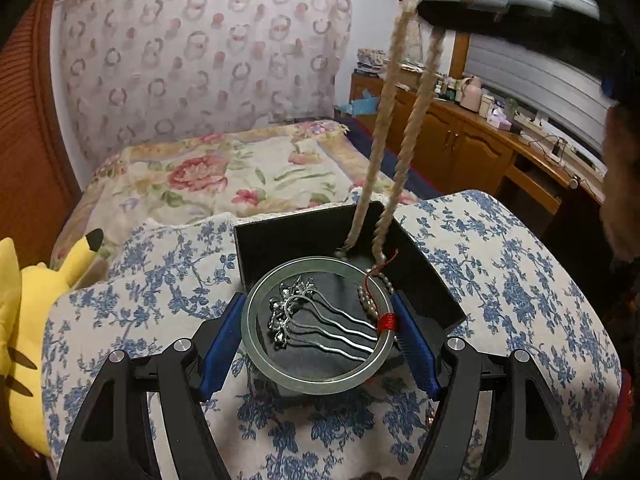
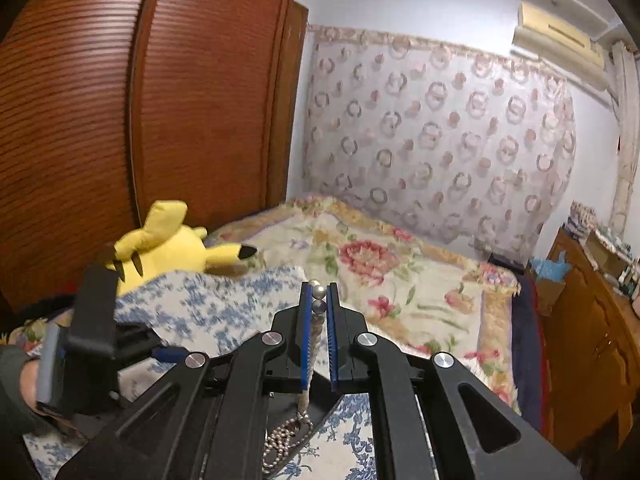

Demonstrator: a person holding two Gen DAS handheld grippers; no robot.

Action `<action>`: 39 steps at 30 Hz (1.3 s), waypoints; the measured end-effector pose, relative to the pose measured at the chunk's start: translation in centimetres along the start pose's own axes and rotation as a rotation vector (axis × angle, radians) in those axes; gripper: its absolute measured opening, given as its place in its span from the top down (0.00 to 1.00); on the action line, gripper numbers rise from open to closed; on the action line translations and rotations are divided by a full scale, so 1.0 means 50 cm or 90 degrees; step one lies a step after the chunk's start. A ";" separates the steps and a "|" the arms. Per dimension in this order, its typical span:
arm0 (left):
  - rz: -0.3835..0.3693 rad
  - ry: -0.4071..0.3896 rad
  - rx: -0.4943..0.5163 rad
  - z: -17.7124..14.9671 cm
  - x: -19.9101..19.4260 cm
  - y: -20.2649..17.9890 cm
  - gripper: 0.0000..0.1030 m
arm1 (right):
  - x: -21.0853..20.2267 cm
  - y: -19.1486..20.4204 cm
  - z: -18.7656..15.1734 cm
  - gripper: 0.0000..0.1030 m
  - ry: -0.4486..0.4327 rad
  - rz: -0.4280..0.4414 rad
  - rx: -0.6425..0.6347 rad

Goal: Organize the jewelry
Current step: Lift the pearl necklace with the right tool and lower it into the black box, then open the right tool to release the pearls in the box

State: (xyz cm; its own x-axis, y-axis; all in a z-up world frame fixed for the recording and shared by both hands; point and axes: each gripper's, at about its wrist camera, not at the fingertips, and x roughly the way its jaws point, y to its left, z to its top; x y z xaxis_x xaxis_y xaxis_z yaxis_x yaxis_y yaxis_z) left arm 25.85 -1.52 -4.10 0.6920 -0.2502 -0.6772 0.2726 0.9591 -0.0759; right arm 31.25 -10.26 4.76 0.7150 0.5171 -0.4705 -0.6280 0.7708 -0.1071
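Note:
My left gripper [image 1: 318, 299] is shut on a pale green bangle [image 1: 316, 386] with a red thread wrap, one blue pad on each side, just above an open black box [image 1: 280, 240]. Seen through the bangle, a silver hair comb [image 1: 304, 314] lies in the box. A pearl necklace [image 1: 404, 148] hangs in two strands from my right gripper [image 1: 480, 12] at the top, and its lower end rests in the box. In the right wrist view the right gripper [image 2: 319, 289] is shut on the necklace [image 2: 318, 306], whose loops dangle below [image 2: 286, 438].
The box stands on a blue-flowered cloth [image 1: 500, 280] at the foot of a bed with a floral blanket [image 1: 240, 172]. A yellow plush toy [image 1: 28, 320] lies to the left. Wooden cabinets [image 1: 472, 148] run along the right. A hand [image 2: 24, 384] holds the left gripper.

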 end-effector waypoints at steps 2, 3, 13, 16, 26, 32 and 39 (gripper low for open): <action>-0.002 0.004 0.000 0.003 0.006 -0.001 0.33 | 0.029 -0.009 -0.018 0.92 0.017 0.004 0.008; -0.001 0.006 0.001 0.004 0.007 -0.002 0.33 | 0.040 -0.011 -0.026 0.92 0.023 0.007 0.012; 0.004 -0.008 -0.001 0.009 -0.011 0.002 0.33 | 0.094 0.002 -0.086 0.92 0.072 0.043 0.032; 0.004 -0.014 -0.006 0.004 -0.026 0.005 0.33 | 0.103 0.007 -0.098 0.92 0.085 0.048 0.036; 0.013 -0.026 -0.014 -0.026 -0.074 0.004 0.32 | 0.071 0.021 -0.122 0.91 0.090 0.031 0.053; 0.014 -0.039 -0.012 -0.055 -0.119 -0.009 0.32 | 0.007 0.041 -0.155 0.91 0.083 0.023 0.065; 0.018 -0.051 -0.004 -0.090 -0.168 -0.030 0.26 | -0.059 0.078 -0.212 0.80 0.087 0.019 0.073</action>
State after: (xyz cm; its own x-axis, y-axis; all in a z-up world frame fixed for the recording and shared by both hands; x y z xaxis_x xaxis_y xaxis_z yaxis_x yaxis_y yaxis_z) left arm 16.63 -0.28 -1.61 0.7507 -0.2320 -0.6185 0.2475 0.9669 -0.0623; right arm 23.40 -12.74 -3.57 0.6434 0.4905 -0.5878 -0.6034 0.7974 0.0049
